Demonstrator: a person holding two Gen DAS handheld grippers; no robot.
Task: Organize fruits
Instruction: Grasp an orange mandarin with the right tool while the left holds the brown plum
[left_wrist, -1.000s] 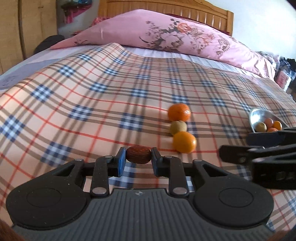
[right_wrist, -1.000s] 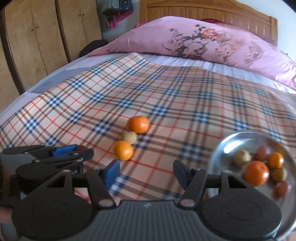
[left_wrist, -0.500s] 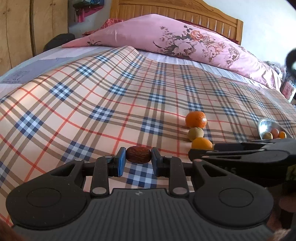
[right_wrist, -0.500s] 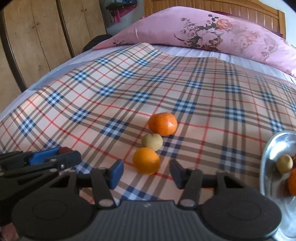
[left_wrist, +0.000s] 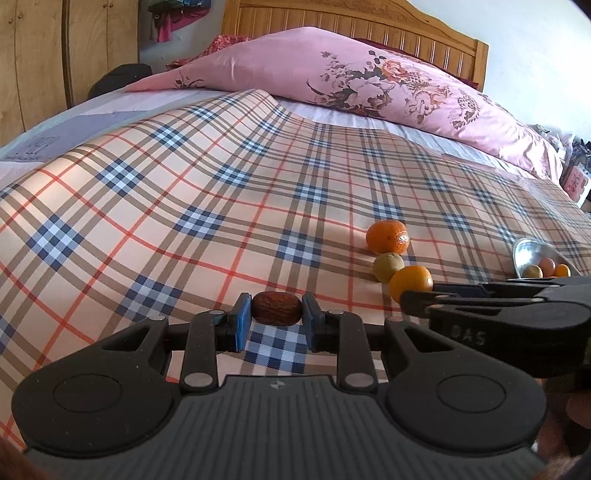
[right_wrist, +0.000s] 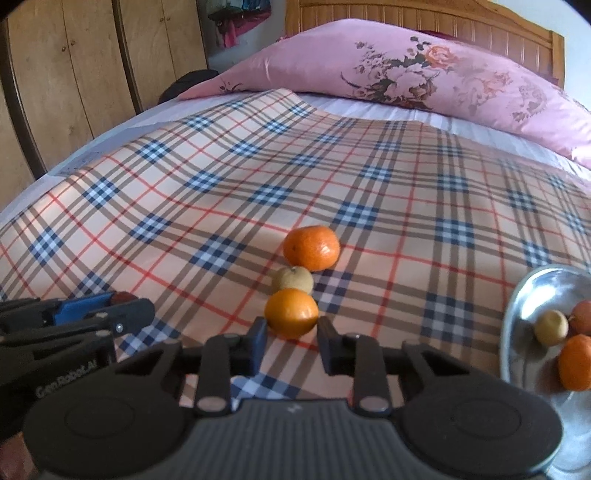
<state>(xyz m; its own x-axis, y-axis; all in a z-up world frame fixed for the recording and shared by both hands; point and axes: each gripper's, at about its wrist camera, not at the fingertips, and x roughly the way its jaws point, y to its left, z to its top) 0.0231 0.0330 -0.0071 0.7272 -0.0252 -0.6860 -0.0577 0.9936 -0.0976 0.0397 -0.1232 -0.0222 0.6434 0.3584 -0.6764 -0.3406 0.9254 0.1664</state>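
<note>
Left gripper (left_wrist: 276, 316): pads pinch a brown fruit (left_wrist: 276, 313) just above the plaid sheet (left_wrist: 207, 206). Right gripper (right_wrist: 291, 334): fingers pressed against the near orange (right_wrist: 291, 312), gripping its sides. Behind it, touching in a row, a tan fruit (right_wrist: 293, 279) and a far orange (right_wrist: 311, 247). Metal bowl (right_wrist: 517, 325) at right holds more fruit. Pink pillow (right_wrist: 424, 77) at the headboard.

Plaid bedspread (left_wrist: 229, 192) across bed, pink floral pillow (right_wrist: 436, 77) by wooden headboard (left_wrist: 354, 22), wooden wardrobe doors (right_wrist: 85, 66) at left, clothes hanging beyond.
</note>
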